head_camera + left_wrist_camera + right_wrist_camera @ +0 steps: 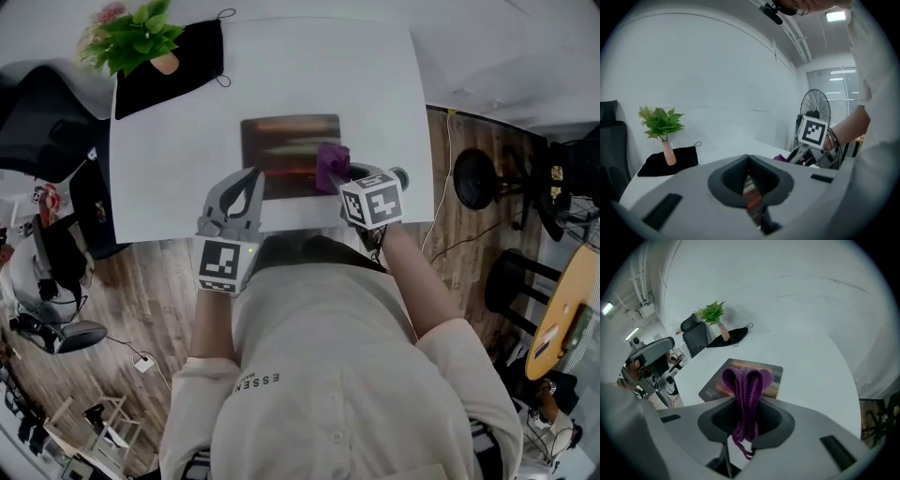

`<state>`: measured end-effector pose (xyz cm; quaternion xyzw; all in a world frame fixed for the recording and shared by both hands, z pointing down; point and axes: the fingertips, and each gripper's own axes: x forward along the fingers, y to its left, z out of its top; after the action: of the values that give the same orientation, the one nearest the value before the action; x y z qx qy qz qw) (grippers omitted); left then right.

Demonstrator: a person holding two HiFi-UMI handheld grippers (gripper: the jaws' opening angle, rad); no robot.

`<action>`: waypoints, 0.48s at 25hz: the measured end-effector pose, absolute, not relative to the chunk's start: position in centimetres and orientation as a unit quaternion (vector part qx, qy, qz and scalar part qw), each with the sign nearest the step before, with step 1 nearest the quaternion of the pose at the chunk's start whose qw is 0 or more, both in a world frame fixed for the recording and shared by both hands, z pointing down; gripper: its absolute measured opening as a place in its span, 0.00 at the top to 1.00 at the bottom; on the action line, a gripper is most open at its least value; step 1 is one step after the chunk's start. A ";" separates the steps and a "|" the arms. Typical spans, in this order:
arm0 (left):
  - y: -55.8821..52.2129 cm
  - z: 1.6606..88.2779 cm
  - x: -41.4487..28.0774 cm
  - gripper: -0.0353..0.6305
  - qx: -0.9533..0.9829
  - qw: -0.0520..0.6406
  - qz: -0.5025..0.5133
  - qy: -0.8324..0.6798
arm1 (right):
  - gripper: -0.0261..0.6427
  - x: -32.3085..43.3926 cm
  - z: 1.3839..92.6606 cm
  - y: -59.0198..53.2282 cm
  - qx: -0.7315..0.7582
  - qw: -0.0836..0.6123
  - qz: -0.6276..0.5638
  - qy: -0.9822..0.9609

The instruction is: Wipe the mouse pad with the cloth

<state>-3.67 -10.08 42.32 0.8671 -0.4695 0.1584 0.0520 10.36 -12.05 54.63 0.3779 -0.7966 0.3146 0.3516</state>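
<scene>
The mouse pad (286, 150), dark with a sunset print, lies flat in the middle of the white table (178, 178). My right gripper (349, 178) is shut on a purple knitted cloth (332, 166), over the pad's near right corner. In the right gripper view the cloth (746, 380) stands bunched between the jaws of the right gripper (747, 404), with the pad (771, 375) just beyond. My left gripper (248, 183) sits at the pad's near left corner, jaws together with nothing held. In its own view, the left gripper (749, 180) shows only a thin slit.
A small potted plant (141, 37) stands on a black cloth pouch (183, 66) at the table's far left corner. A black office chair (37, 122) is left of the table. A fan (473, 178) and cables stand on the wood floor to the right.
</scene>
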 end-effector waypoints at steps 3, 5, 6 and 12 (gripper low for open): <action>-9.4 42.5 -5.5 0.94 0.868 0.055 0.164 -0.465 | 0.83 7.4 54.8 -10.6 0.367 0.362 0.317 -0.796; -8.9 42.7 -7.0 0.94 0.867 0.057 0.167 -0.466 | 0.83 5.2 55.1 -9.7 0.358 0.369 0.315 -0.798; -8.6 42.8 -7.9 0.94 0.865 0.057 0.168 -0.469 | 0.83 4.0 55.3 -9.3 0.353 0.372 0.313 -0.800; -7.8 43.3 -12.4 0.94 0.859 0.063 0.168 -0.480 | 0.83 -2.0 56.1 -7.7 0.324 0.378 0.316 -0.807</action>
<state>-12.41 -7.77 43.32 0.8588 -0.4799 0.1681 0.0626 -2.01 -7.65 56.09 0.3242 -0.8075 0.3160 0.3781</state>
